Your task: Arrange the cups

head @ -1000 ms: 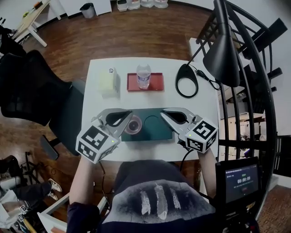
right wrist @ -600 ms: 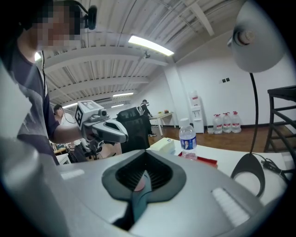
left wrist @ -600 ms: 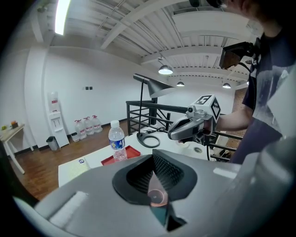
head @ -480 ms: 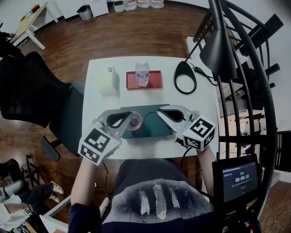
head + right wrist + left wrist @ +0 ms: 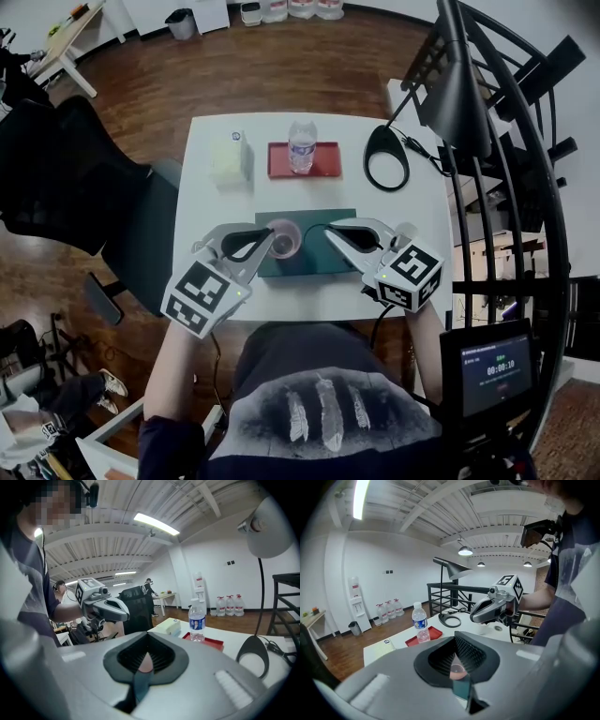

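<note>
Pink translucent round cup [image 5: 284, 240] on flat dark-green rectangular mat [image 5: 323, 263].

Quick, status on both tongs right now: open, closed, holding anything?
Left tongs: closed, nothing held; the pink cup sits just past the tips.
Right tongs: closed, nothing held.

The only print I can read is on the small screen [image 5: 500, 367] low at the right of the head view: timer digits that look like 00:00:10, under a line too small to make out. The water bottle [image 5: 419, 623] by the table's [image 5: 412, 202] far edge wears a blue label with unreadable lettering. The marker cubes [image 5: 199, 297] on the left gripper [image 5: 265, 246] and right gripper [image 5: 330, 232] show black-and-white square codes, not letters.
</note>
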The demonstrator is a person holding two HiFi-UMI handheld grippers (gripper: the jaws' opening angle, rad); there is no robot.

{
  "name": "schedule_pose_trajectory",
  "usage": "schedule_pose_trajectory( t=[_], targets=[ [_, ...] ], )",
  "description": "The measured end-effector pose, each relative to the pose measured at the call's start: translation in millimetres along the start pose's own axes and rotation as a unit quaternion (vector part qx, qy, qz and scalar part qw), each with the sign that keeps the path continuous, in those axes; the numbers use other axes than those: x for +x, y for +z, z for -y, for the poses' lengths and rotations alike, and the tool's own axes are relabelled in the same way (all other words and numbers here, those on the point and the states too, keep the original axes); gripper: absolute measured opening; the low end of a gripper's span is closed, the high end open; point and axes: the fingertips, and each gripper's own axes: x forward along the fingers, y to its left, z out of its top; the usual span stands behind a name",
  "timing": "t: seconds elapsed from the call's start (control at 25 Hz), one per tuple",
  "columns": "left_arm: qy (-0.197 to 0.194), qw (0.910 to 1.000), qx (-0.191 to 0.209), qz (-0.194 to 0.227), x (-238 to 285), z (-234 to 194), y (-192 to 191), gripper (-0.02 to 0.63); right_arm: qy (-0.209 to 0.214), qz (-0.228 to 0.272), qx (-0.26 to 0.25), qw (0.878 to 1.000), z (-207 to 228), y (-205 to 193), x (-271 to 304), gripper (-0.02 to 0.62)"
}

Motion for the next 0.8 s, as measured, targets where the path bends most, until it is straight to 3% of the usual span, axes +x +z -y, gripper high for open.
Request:
schedule_pose_trajectory(
  t=[0.28,0.8],
  targets=[
    [0.015,0.9997,0.011,-0.018,-2,-3,-7,0.014,0.004,-0.003,-0.004,1.000,-3,0,0,0.003],
    [0.031,0.9995,-0.004,-0.004,0,-11,-11,0.015,0.002,-0.012,-0.004,1.000,-2,-8,-2,0.002]
  ],
)
